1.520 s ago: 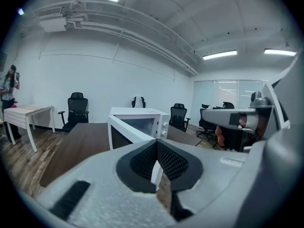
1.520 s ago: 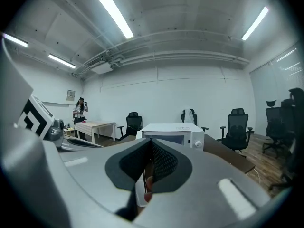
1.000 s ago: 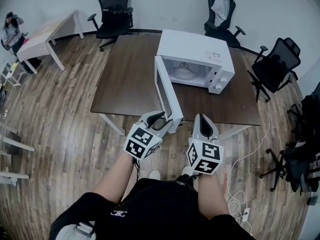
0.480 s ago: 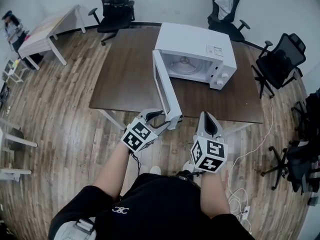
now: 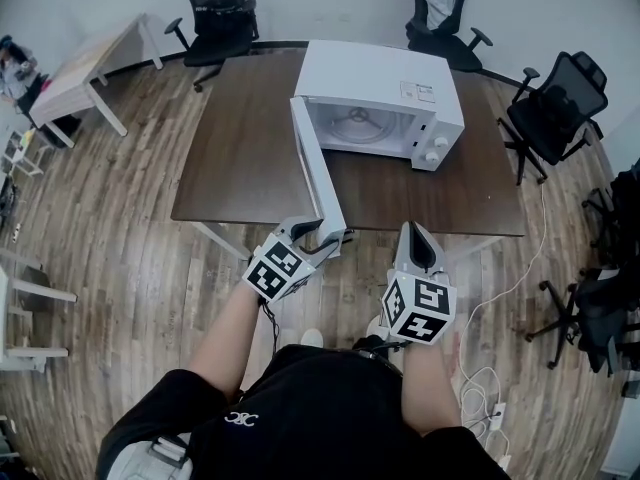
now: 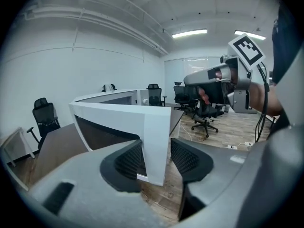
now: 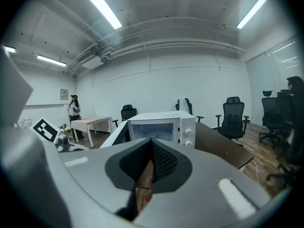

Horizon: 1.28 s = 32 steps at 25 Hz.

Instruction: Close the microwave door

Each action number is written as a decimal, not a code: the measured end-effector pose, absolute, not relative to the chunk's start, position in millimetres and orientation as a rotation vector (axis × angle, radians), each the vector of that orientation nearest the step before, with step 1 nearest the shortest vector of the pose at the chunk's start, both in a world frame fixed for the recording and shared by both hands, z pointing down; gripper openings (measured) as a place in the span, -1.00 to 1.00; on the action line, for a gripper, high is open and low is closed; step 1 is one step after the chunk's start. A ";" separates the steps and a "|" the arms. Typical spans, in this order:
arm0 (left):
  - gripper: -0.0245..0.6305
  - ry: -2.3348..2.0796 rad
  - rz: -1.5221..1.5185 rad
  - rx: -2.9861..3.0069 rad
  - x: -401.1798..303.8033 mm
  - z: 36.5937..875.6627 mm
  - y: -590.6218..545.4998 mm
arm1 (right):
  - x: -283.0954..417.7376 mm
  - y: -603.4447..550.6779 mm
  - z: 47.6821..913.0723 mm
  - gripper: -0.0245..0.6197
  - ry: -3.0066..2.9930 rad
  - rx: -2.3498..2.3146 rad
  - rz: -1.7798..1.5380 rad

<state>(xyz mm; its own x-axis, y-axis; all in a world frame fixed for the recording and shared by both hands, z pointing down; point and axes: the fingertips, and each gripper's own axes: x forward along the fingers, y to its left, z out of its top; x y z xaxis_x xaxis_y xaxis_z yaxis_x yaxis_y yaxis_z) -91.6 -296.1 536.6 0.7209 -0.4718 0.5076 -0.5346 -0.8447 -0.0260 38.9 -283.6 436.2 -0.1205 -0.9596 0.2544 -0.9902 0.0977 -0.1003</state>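
A white microwave stands on the brown table. Its door is swung wide open toward me. My left gripper is at the door's free edge. In the left gripper view that edge stands between the open jaws of the left gripper. The left pad lies close against the door's face and the right pad stands apart. These jaws have just been opening. My right gripper hovers to the right of the door, in front of the table's near edge, shut with nothing in it. It points at the microwave.
Black office chairs stand around the table. A light wooden table is at the far left, with a person beside it. Cables lie on the wooden floor at my right.
My left gripper has sunk a little at the door's free edge, its jaws spread wider. The right gripper has shifted slightly. The door stays wide open.
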 end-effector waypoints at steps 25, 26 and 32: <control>-0.36 -0.918 0.772 2.693 5.2 538.5 -342.4 | 138.4 -297.4 453.5 -0.90 -2.149 2.085 0.449; -0.35 -0.931 0.768 2.685 9.9 538.6 -345.9 | 143.0 -299.5 453.8 -0.90 -2.149 2.083 0.448; -0.35 -1.012 0.748 2.638 37.2 539.0 -366.6 | 171.5 -313.9 453.4 -0.90 -2.157 2.068 0.433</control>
